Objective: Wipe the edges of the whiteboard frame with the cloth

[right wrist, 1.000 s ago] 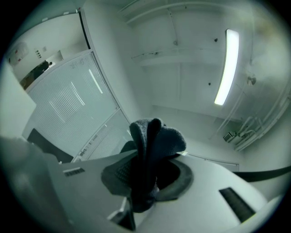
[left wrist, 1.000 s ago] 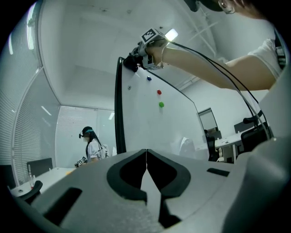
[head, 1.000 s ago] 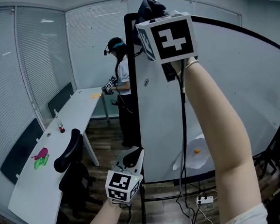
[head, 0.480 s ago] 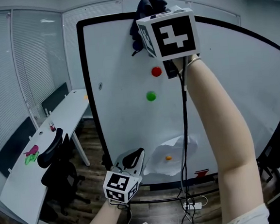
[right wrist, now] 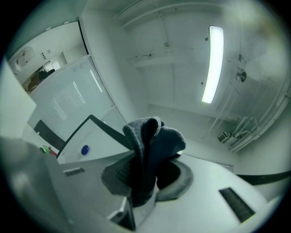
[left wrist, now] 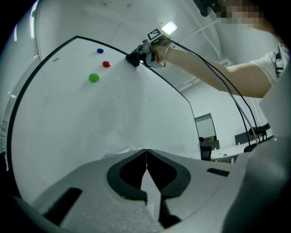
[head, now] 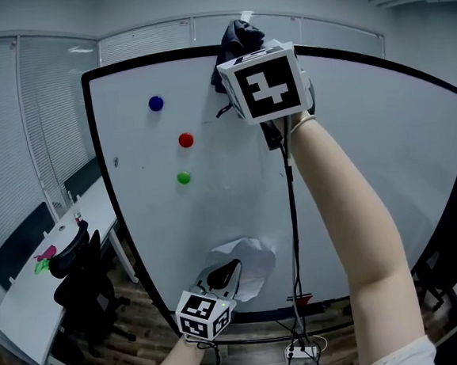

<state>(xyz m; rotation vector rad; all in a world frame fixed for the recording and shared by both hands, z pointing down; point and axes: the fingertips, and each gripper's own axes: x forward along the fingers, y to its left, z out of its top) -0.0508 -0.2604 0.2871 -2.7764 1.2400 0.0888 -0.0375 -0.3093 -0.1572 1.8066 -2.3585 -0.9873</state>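
Office room with slatted blinds along the walls; at far left a long white desk [head: 25,315] and a black chair [head: 82,282] stand well apart from the work. Filling the middle is a large whiteboard [head: 371,173] with a black frame [head: 154,59]. On its upper left sit three round magnets: blue [head: 155,103], red [head: 186,140] and green [head: 183,178]. Low down, the left gripper [left wrist: 146,157] hangs before the board's bottom edge, jaws pressed together with nothing between them, seemingly idle and kept out of the way. High up, the person's raised arm [head: 352,230] lifts the right gripper [right wrist: 145,170] to the frame's top rail. Its jaws pinch a dark cloth [right wrist: 152,139], bunched so a wad sticks out past the tips, likely so fabric rather than plastic meets the frame. The cloth sits at the top edge, right of the magnets; whether it presses on the rail cannot be told
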